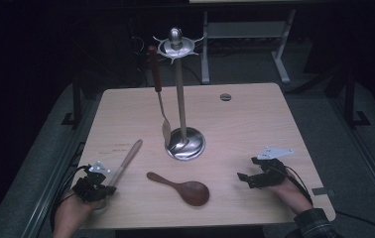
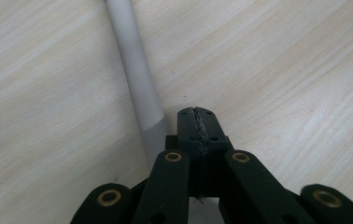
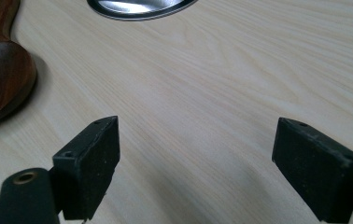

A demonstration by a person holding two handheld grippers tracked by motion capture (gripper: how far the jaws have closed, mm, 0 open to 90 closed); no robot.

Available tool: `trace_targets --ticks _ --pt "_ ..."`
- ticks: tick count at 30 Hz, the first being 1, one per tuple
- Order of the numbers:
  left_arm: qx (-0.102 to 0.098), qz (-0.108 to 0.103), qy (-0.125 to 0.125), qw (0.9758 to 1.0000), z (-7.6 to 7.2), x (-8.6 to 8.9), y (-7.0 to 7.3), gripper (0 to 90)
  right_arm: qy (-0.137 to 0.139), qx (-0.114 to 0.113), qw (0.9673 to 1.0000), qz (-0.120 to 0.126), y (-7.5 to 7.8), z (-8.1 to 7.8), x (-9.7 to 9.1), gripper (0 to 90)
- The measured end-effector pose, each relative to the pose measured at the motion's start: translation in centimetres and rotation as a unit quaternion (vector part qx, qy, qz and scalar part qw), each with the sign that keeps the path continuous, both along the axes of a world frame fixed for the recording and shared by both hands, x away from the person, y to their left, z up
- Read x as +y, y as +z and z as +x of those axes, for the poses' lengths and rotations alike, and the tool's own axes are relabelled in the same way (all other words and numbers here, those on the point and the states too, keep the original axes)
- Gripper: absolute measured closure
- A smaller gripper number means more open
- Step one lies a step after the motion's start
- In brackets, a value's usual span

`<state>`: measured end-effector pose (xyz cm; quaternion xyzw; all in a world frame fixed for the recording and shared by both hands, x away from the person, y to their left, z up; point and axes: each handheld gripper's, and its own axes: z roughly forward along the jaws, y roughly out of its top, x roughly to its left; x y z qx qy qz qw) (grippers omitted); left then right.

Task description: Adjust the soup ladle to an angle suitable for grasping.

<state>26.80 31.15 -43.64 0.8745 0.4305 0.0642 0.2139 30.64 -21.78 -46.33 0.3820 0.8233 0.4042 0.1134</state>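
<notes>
Left gripper closed, nothing between its jaws, w/ the pale-handled utensil lying just beside it on the worktop. Right gripper wide open, empty, low over bare wood. Wooden spoon lies betw. them, near the stand.

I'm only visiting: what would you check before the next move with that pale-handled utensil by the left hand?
1. Left gripper around the pale handle: not ok, jaws shut, handle beside them.
2. Right gripper open and free: ok.
3. Wooden spoon apart from both grippers: ok.
4. Stand upright: ok.
5. Red-handled utensil hanging on the stand: ok.
6. Pale utensil's head end: cannot tell, hidden by the hand.
</notes>
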Motion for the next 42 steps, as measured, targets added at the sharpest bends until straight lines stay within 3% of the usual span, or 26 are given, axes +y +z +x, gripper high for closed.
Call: trace_targets --ticks 4,7,10,16,19,22,24,25,29,32,33,35,42 --pt "-0.002 -0.009 0.002 1.0000 0.2 0.0 0.1 89.8 0.000 0.000 1.0000 0.000 0.0 0.0 0.0 14.9" --pt "-0.006 -0.035 0.009 0.9993 0.5 0.3 0.8 89.8 0.001 0.000 1.0000 0.000 0.0 0.0 0.0 14.9" --pt "-0.022 -0.056 0.015 0.9981 1.5 0.5 2.0 89.8 0.001 0.000 1.0000 0.000 0.0 0.0 0.1 14.9" --pt "-0.034 -0.066 0.026 0.9969 3.5 0.6 2.7 89.8 0.002 0.000 1.0000 -0.001 0.0 0.0 0.1 14.8" --pt "-0.040 -0.061 0.037 0.9966 5.7 0.2 3.2 89.8 0.000 0.003 1.0000 0.000 0.0 0.0 0.2 14.8" --pt "-0.038 -0.058 0.040 0.9968 7.0 0.0 3.2 89.8 0.002 0.003 1.0000 -0.001 0.0 0.0 0.2 14.9" --pt "-0.039 -0.056 0.044 0.9967 8.2 -0.4 2.9 89.8 0.001 0.004 1.0000 -0.001 -0.1 0.0 0.2 14.9" --pt "-0.030 -0.051 0.049 0.9971 9.2 -0.7 2.5 89.8 0.001 0.003 1.0000 -0.001 -0.1 0.1 0.1 14.9" --pt "-0.018 -0.038 0.067 0.9968 10.8 -1.2 1.4 89.8 0.001 0.003 1.0000 -0.001 -0.1 0.1 0.0 14.9" --pt "-0.013 -0.031 0.070 0.9970 11.2 -1.2 0.9 89.8 0.001 0.004 1.0000 -0.001 -0.1 0.1 0.0 14.8" --pt "-0.007 -0.017 0.068 0.9975 11.4 -1.2 0.6 89.8 0.002 0.004 1.0000 -0.001 -0.1 0.1 0.0 14.9" --pt "-0.001 -0.011 0.070 0.9975 11.5 -1.3 0.4 89.8 0.004 0.003 1.0000 -0.002 -0.1 0.1 0.1 14.9" --pt "0.006 -0.008 0.056 0.9984 11.4 -1.6 0.2 89.8 0.003 0.004 1.0000 -0.003 -0.1 0.1 0.1 14.9"
